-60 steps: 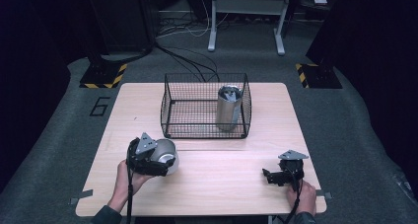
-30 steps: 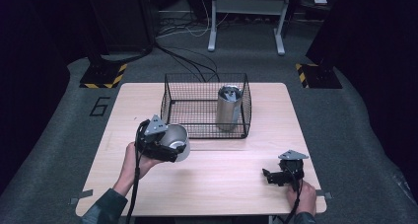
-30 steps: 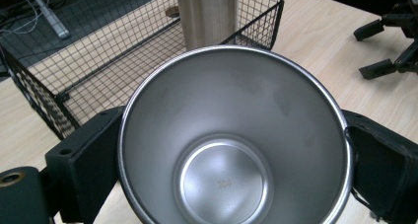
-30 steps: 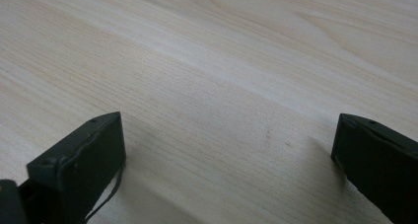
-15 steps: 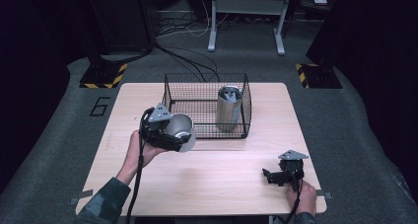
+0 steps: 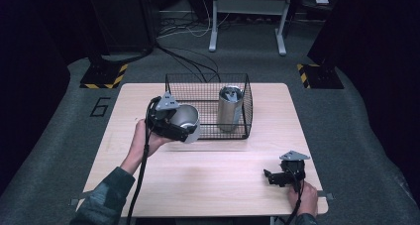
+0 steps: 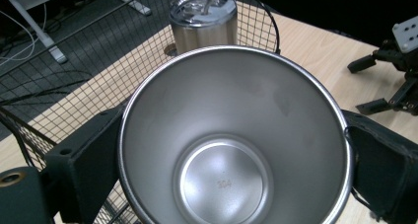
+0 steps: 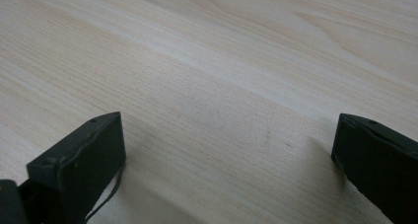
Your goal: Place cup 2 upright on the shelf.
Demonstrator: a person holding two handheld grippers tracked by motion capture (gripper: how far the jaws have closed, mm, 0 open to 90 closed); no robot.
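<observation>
My left gripper (image 6: 184, 128) is shut on a steel cup (image 6: 185, 122), held in the air at the front left corner of the black wire basket (image 6: 198, 132). In the left gripper view the steel cup (image 7: 231, 145) sits between the black jaws with its open mouth toward the camera, and its inside is bare. A lidded steel tumbler (image 6: 230, 107) stands upright inside the basket at its right; the lidded tumbler (image 7: 203, 21) and the basket (image 7: 69, 81) lie beyond the cup. My right gripper (image 6: 270, 176) rests open low over the table near the front right, nothing between its jaws.
The light wooden table (image 6: 208, 180) has free surface across its front and middle. Dark floor, cables and stands with yellow-black bases (image 6: 101, 75) lie behind the table. The bare wood of the table (image 8: 222, 86) shows between the right gripper's jaws.
My left gripper has carried the steel cup up and away from the front left of the table toward the basket's front left corner. The right gripper has not moved.
</observation>
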